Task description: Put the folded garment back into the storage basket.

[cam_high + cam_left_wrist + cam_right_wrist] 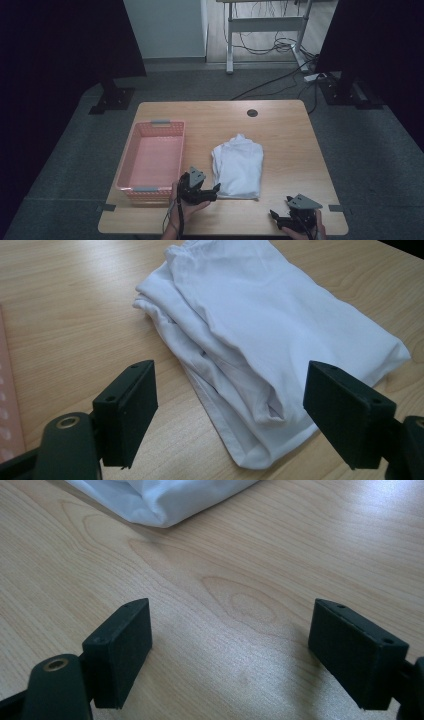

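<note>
Basket (152, 160) beside folded shirt (238, 167) from above.

The left tool (230, 415), jaws spread wide, frames a folded white cloth (265, 335) on the wooden table (65, 315).

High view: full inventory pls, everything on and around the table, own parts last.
Table: 1, light wood, centre of the floor.
Basket: 1, pink, left part of the table, nothing in it.
Folded cloth: 1, white, middle of the table, right of the basket and apart from it.
Round hole: 1, dark, far side of the tabletop.
Desk frame: 1, white, behind the table, cables on the floor beneath.
Power strip: 1, white, floor at far right.
Left gripper: 1, black, open, jaws either side of the cloth's near corner.
Right gripper: 1, black, open, over bare tabletop at the near right edge.
</note>
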A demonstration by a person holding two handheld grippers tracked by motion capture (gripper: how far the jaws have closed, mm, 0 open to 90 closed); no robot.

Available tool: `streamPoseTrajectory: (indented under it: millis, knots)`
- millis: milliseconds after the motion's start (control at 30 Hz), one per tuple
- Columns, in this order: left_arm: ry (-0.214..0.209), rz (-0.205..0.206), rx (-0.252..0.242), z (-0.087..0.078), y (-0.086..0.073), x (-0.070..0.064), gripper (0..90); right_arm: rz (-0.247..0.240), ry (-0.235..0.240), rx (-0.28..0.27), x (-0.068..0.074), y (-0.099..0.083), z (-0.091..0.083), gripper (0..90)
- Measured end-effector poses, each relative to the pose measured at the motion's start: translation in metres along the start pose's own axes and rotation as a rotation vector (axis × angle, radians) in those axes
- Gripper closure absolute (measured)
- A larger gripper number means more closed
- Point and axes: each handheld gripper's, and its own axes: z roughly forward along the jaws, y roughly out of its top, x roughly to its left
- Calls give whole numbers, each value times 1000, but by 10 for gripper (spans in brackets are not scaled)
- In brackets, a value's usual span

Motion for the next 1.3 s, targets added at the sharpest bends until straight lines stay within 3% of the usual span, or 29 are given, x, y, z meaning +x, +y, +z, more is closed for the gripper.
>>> streamPoseTrajectory:
  millis: [1300]
  knots:
    - [16, -9, 14, 26, 17, 7, 212, -2, 3, -1, 0, 0, 0, 175]
